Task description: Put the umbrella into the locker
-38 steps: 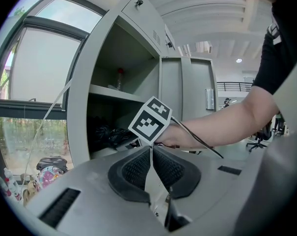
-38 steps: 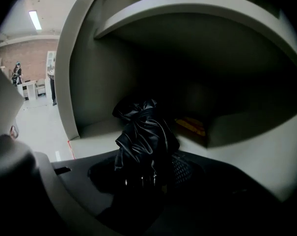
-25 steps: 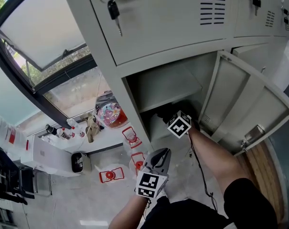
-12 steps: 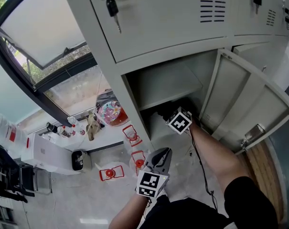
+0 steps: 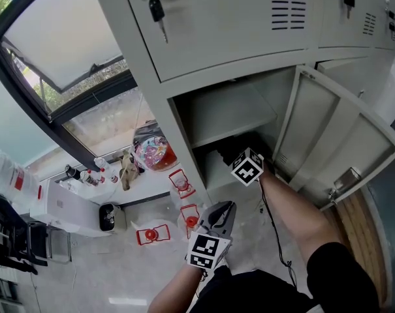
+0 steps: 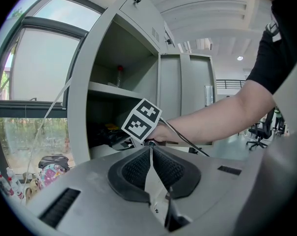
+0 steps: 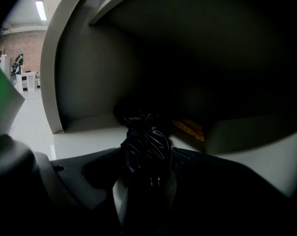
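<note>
The grey locker (image 5: pixel 184 96) has its lower compartment open. My right gripper (image 7: pixel 148 183) reaches into the dark bottom space, and in the head view only its marker cube (image 5: pixel 246 167) shows at the opening. A folded black umbrella (image 7: pixel 144 141) lies on the compartment floor between the right jaws, which are opening; a pale gap shows beside the umbrella. My left gripper (image 5: pixel 223 207) hangs outside in front of the locker, its pads (image 6: pixel 136 168) together with nothing between them.
The locker door (image 5: pixel 334 142) stands swung out to the right. A shelf (image 5: pixel 233 126) divides the compartment. Something yellow (image 7: pixel 190 128) lies deeper inside. Keys (image 5: pixel 156 12) hang from the upper door. A colourful bag (image 5: pixel 153 155) and red-white items (image 5: pixel 151 235) sit on the floor at left.
</note>
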`<action>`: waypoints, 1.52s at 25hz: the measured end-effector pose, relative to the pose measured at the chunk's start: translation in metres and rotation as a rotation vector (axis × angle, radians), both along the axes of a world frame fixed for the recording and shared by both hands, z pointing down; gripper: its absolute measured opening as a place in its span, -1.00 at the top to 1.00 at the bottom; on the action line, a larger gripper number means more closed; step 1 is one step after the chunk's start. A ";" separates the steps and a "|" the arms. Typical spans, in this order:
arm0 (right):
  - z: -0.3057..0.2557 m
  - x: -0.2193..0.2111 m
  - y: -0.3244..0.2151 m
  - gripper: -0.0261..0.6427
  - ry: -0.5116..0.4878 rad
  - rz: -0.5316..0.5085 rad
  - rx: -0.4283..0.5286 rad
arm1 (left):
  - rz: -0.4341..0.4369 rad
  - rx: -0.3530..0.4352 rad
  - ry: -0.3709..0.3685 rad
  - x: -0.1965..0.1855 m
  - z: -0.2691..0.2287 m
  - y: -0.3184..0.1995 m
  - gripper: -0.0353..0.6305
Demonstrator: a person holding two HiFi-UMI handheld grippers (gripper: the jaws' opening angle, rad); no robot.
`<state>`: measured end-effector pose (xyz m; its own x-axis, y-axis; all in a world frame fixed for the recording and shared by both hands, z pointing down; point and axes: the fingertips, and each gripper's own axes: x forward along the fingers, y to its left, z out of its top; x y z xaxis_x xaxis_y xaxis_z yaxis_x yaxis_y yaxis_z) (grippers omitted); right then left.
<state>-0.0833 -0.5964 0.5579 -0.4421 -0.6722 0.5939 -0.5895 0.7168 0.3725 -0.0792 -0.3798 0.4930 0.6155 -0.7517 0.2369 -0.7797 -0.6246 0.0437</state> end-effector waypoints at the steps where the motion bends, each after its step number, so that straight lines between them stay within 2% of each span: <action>1: -0.002 -0.001 0.002 -0.16 -0.003 -0.003 0.009 | 0.000 0.000 0.000 0.001 0.000 0.001 0.82; 9: -0.034 -0.005 0.015 -0.16 -0.095 -0.009 0.067 | -0.015 0.000 -0.010 0.001 -0.001 0.011 0.82; 23: -0.076 0.002 0.080 -0.15 -0.148 -0.080 0.123 | -0.056 0.046 -0.007 0.016 -0.021 0.035 0.82; 28: -0.088 0.011 0.110 -0.06 -0.171 -0.105 0.131 | -0.067 0.056 -0.003 0.025 -0.028 0.052 0.82; 30: -0.096 0.016 0.122 0.22 -0.184 -0.113 0.153 | -0.067 0.063 -0.010 0.029 -0.029 0.058 0.82; 32: -0.102 0.020 0.135 0.34 -0.207 -0.120 0.171 | -0.069 0.065 -0.015 0.033 -0.029 0.064 0.82; 35: -0.109 0.029 0.153 0.72 -0.243 -0.117 0.187 | -0.077 0.064 -0.018 0.039 -0.030 0.074 0.82; 38: -0.115 0.039 0.170 0.76 -0.267 -0.111 0.198 | -0.092 0.063 -0.012 0.042 -0.033 0.083 0.82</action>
<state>-0.0444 -0.4263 0.4426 -0.6409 -0.7020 0.3106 -0.6075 0.7111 0.3539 -0.0367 -0.2973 0.4604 0.5402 -0.8186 0.1950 -0.8343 -0.5513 -0.0032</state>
